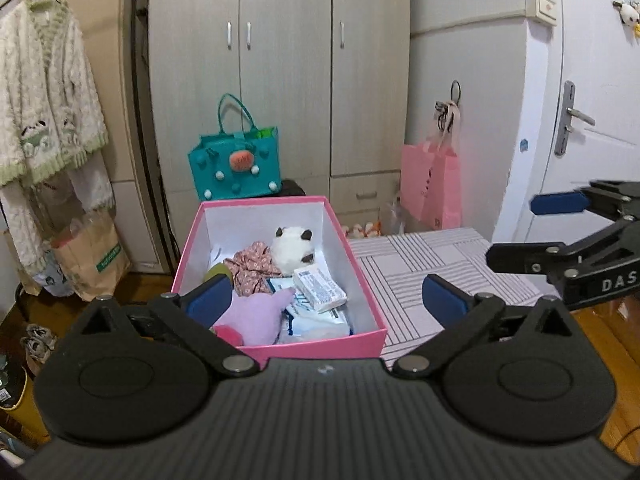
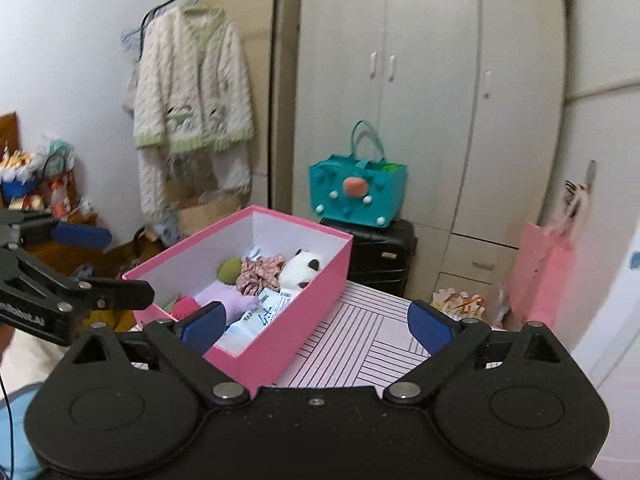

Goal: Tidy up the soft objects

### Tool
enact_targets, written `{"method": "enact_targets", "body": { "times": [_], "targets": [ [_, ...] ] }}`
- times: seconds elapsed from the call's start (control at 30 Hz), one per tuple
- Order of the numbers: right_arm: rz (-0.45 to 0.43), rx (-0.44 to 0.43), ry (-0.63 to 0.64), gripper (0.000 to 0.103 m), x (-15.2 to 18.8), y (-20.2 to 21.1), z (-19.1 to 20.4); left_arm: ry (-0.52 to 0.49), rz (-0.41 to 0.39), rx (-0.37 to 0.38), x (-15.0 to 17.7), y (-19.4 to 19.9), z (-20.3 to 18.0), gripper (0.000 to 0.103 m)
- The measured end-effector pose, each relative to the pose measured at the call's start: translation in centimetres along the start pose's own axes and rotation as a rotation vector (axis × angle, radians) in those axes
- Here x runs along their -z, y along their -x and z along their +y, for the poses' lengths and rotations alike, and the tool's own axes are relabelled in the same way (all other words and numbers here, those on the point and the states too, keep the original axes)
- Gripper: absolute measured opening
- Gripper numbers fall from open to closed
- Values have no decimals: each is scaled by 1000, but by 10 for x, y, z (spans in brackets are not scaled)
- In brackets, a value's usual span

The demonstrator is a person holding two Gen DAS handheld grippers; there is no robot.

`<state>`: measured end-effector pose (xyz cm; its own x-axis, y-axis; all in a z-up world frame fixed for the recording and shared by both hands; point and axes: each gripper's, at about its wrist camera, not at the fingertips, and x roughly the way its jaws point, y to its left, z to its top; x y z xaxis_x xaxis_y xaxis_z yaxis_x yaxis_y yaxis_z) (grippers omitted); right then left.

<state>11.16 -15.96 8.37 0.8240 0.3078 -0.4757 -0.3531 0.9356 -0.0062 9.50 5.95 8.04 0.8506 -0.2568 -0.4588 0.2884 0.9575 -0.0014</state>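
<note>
Bedroom wardrobe behind, the pink box on the striped desk holds every soft object in sight; left gripper and right gripper hover with fingers wide, empty, task seemingly finished.

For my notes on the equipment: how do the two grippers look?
Both grippers, left and right, are black, with a ribbed body, two round discs, silver pivot bolts and linkage bars. The fingers carry dark blue pads. White letters are printed on the side of each. No sleeves show.
</note>
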Motion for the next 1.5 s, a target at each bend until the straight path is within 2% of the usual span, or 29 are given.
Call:
{"method": "enact_targets", "body": {
  "times": [0.2,0.37,0.63,0.83,1.0,1.17,1.5],
  "targets": [
    [-42,67,-37,99,22,15,3,0,-39,3,16,4,-23,103],
    [-51,95,-114,99,43,20,-1,18,-83,-48,32,5,-34,103],
    [-60,223,-189,99,73,22,-8,34,-79,-139,53,-3,-42,103],
    [-59,307,-190,99,84,26,-4,71,-49,-153,62,-12,-42,103],
    [-64,328,-193,99,89,30,2,58,-66,-206,65,-8,-45,103],
    [-65,336,-196,99,88,27,6,70,-69,-207,66,-3,-43,103],
    [-73,381,-202,99,95,31,6,70,-63,-270,69,-4,-44,103]
  ]
}}
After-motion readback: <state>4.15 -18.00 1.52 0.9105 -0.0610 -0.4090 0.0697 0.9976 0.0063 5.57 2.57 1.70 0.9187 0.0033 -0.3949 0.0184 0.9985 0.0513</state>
